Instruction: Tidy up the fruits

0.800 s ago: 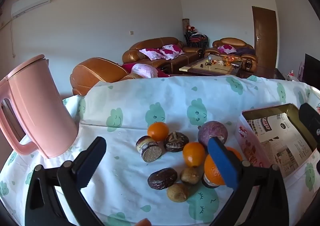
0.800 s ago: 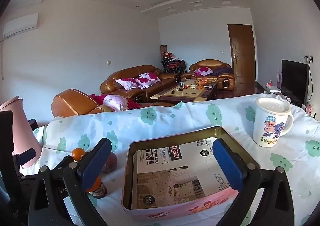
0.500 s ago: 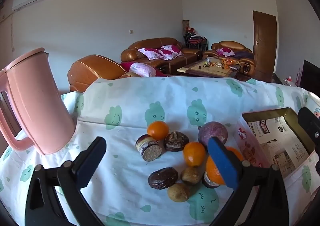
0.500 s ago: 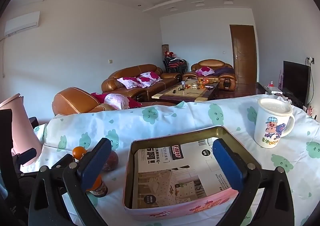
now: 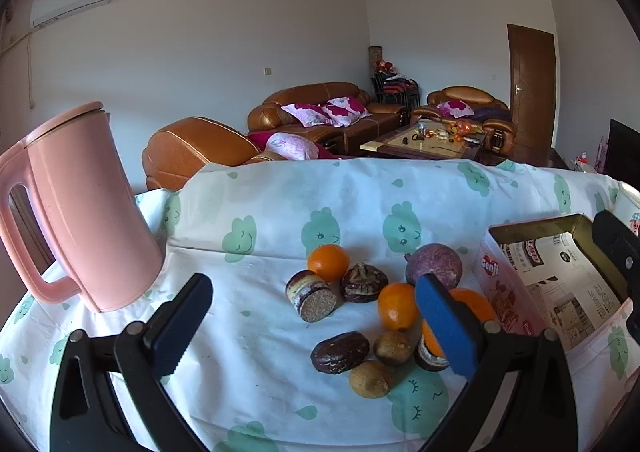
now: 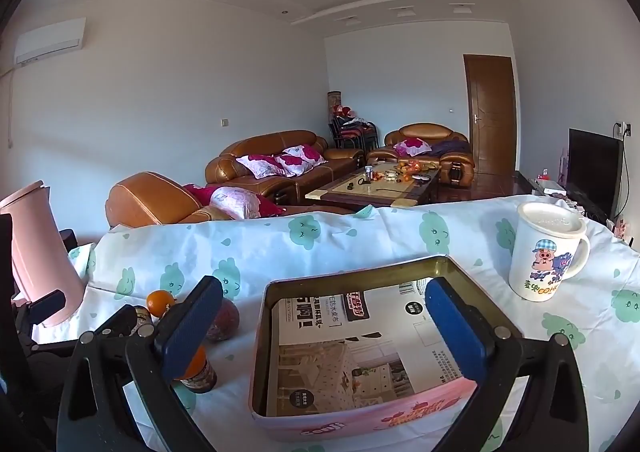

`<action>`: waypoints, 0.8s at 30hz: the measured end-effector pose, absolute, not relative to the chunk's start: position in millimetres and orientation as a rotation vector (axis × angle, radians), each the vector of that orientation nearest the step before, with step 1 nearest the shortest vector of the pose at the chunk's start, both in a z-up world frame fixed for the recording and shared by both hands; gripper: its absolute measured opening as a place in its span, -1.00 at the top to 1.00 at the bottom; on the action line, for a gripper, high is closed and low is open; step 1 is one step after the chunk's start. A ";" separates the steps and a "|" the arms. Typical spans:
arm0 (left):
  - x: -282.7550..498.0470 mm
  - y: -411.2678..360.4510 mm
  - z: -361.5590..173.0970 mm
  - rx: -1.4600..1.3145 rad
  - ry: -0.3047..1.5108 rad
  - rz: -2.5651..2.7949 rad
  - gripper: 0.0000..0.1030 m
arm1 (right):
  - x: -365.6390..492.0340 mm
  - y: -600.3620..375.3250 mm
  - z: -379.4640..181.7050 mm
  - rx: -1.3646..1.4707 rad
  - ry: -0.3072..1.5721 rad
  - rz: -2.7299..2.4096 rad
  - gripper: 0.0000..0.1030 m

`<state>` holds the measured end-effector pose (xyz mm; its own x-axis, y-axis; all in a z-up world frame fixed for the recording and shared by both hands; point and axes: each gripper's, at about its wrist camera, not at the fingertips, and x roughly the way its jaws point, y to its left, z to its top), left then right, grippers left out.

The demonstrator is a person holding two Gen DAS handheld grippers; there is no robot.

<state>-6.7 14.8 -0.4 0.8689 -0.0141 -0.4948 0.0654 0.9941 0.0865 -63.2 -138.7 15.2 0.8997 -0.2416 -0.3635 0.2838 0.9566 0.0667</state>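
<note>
The worktop (image 5: 260,336) carries a cloud-print cloth. At its left stands one pink jug (image 5: 80,212); at its right stands one lidded cartoon mug (image 6: 546,252).

One tin box (image 6: 260,352), lined with printed paper and holding no fruit, sits before the right gripper (image 6: 324,328), whose fingers are spread and hold nothing.

The fruit pile (image 5: 372,308) lies on the cloth just left of the box. Count: one purple round fruit (image 5: 434,264), three oranges (one (image 5: 328,262) at the back, one (image 5: 397,306) in the middle, one (image 5: 474,306) partly hidden, resting on a small jar), three dark wrinkled fruits, two small brown fruits.

The left gripper (image 5: 316,328) hovers over the pile with fingers spread, empty.

Step in hand, as judged: approach for the first pick; no fruit is sorted yet. The next move calls for lowering the left fingers around one fruit at the pile's edge without scattering its neighbours.
</note>
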 end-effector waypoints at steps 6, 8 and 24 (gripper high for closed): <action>-4.4 18.4 -1.6 0.083 0.532 -0.039 -1.00 | -62.5 -138.5 14.0 0.117 0.364 -0.272 -0.98; -4.4 18.4 -1.9 0.083 0.534 -0.040 -1.00 | -62.4 -138.3 14.0 0.116 0.364 -0.272 -0.98; -4.1 21.8 -3.1 0.083 0.548 -0.039 -1.00 | -60.5 -137.7 13.1 0.117 0.369 -0.266 -0.98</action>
